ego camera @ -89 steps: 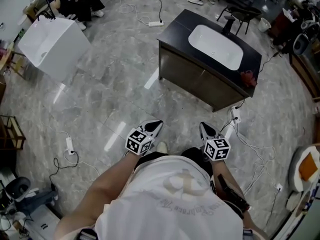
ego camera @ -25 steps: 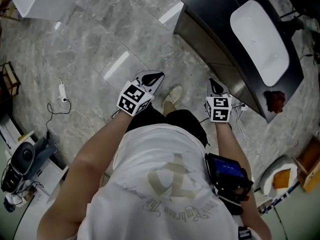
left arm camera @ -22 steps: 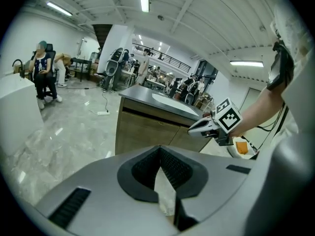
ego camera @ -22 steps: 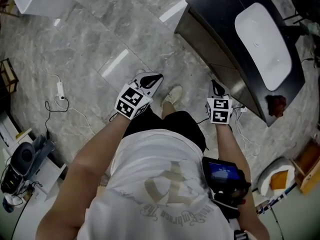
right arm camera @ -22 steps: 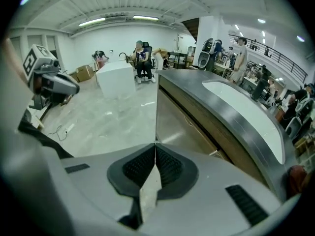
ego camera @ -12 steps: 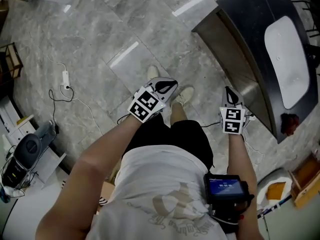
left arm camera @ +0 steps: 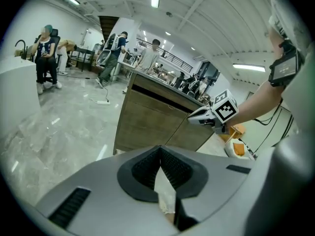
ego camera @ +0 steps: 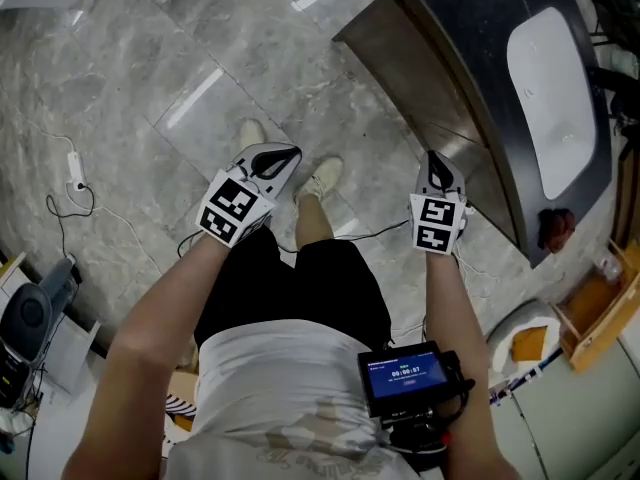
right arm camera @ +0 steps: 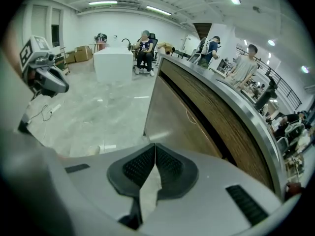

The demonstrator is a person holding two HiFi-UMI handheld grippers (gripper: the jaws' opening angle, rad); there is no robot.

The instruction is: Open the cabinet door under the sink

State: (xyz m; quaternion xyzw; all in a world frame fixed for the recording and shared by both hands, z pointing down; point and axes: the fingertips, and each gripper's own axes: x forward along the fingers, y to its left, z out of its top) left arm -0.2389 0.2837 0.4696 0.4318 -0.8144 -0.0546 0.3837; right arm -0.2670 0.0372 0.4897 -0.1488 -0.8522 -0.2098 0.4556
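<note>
The sink cabinet stands at the head view's upper right, with a black top point(ego camera: 470, 8) and a white basin point(ego camera: 553, 83). Its brown doors point(ego camera: 425, 83) are closed; in the right gripper view the nearer door point(right arm camera: 179, 114) fills the middle. My left gripper point(ego camera: 278, 158) hangs shut and empty over the floor, left of the cabinet. My right gripper point(ego camera: 435, 166) is shut and empty too, close in front of the cabinet's lower front without touching it. In their own views, the left gripper point(left arm camera: 160, 156) and the right gripper point(right arm camera: 154, 154) show their pads pressed together.
The person's shoes point(ego camera: 324, 176) stand on the grey marble floor between the grippers. A power strip point(ego camera: 73, 168) and cables lie at left. A red object point(ego camera: 555, 228) sits on the counter's end. A white block point(right arm camera: 114, 63) and seated people are farther back.
Both grippers have sunk lower and come nearer the cabinet as the person stepped up to it. Both stayed shut.
</note>
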